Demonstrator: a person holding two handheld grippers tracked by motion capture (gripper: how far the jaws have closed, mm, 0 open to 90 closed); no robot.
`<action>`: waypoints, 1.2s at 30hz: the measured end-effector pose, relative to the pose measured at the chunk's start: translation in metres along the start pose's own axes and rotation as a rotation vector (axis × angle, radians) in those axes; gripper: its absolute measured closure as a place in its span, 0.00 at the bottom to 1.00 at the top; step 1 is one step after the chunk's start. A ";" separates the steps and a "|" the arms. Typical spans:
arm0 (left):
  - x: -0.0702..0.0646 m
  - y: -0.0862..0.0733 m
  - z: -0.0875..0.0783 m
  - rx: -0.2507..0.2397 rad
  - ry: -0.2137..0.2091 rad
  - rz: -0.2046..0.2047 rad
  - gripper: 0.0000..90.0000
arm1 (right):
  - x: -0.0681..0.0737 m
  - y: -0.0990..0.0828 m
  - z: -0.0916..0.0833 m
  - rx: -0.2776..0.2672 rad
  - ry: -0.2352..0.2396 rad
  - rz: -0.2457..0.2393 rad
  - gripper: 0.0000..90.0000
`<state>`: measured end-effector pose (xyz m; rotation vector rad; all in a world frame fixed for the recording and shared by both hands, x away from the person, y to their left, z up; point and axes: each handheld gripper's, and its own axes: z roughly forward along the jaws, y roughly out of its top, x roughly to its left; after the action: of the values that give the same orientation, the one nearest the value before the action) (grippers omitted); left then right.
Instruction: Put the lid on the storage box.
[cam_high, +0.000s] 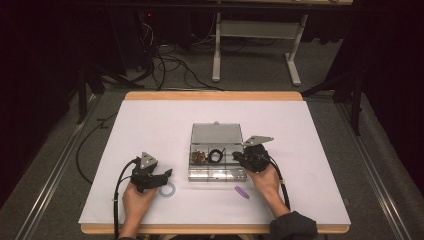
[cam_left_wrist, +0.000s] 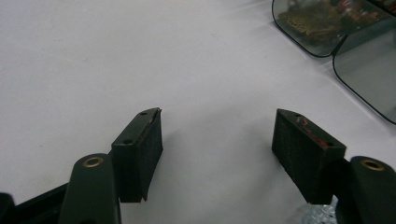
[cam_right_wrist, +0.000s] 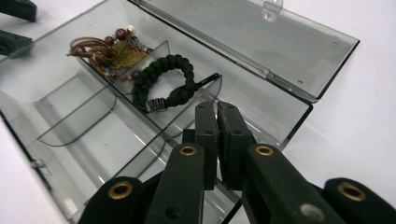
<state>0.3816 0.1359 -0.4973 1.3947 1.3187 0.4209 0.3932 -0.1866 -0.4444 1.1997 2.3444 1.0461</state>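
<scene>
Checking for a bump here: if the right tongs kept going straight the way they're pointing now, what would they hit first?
Probably the black braided bracelet. The right tongs, shut with nothing between them, point over the clear box toward that compartment. Depth is unclear, so they might catch the curved divider first.

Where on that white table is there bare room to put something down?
Bare: the white sheet left of and beyond the clear plastic compartment box. Crowded: the near edge, with the pale ring, purple piece and both hand-held grippers, left, right.
</scene>
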 end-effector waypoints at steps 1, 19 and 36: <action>0.000 0.000 0.000 0.000 0.000 0.000 0.37 | 0.000 0.000 0.001 0.004 -0.001 0.008 0.98; 0.000 0.000 0.000 -0.001 0.000 -0.001 0.37 | 0.000 -0.006 -0.022 -0.062 -0.011 0.014 0.92; 0.000 0.000 0.000 0.000 0.000 0.000 0.37 | -0.003 -0.029 -0.050 -0.106 -0.008 0.016 0.91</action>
<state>0.3816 0.1359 -0.4973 1.3948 1.3190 0.4212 0.3509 -0.2232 -0.4310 1.1834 2.2462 1.1535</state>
